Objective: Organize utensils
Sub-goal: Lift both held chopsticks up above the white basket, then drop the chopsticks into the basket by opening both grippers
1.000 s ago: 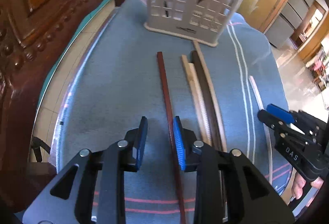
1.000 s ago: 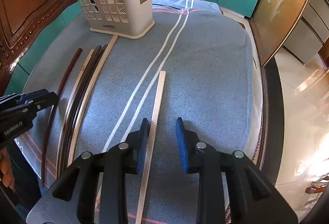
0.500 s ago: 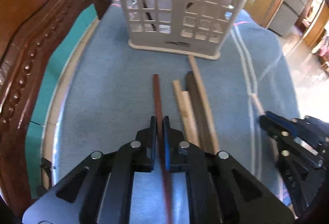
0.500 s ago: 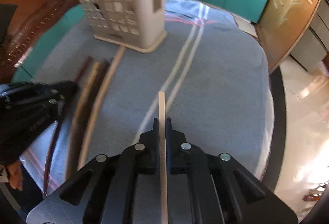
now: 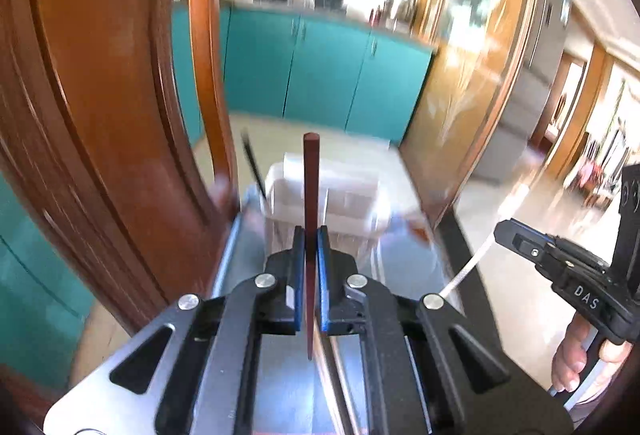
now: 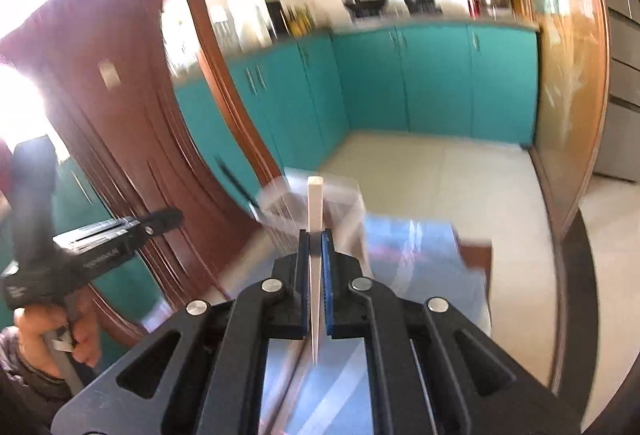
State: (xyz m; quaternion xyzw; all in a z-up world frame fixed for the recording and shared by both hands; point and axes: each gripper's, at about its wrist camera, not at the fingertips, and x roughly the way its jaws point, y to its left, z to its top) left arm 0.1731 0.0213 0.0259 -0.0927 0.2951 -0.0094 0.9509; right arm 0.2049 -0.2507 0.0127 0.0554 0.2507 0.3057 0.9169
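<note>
My left gripper (image 5: 311, 235) is shut on a dark red-brown chopstick (image 5: 310, 187), lifted off the table and pointing forward over the white slotted utensil holder (image 5: 352, 203), which is blurred below. My right gripper (image 6: 315, 237) is shut on a pale white chopstick (image 6: 315, 203), also raised, with the holder (image 6: 344, 207) blurred beneath its tip. The right gripper shows in the left wrist view (image 5: 520, 235) with the white stick. The left gripper shows in the right wrist view (image 6: 168, 217). Other chopsticks (image 5: 332, 367) lie on the blue towel below.
A carved wooden chair back (image 5: 100, 115) rises close on the left. The blue towel (image 6: 424, 255) covers the table. A black stick (image 5: 254, 167) pokes out of the holder. Teal cabinets (image 6: 420, 75) and tiled floor lie beyond.
Both grippers, shut on their chopsticks, have lifted them off the towel and tilted upward, so the views now look across the room above the holder.
</note>
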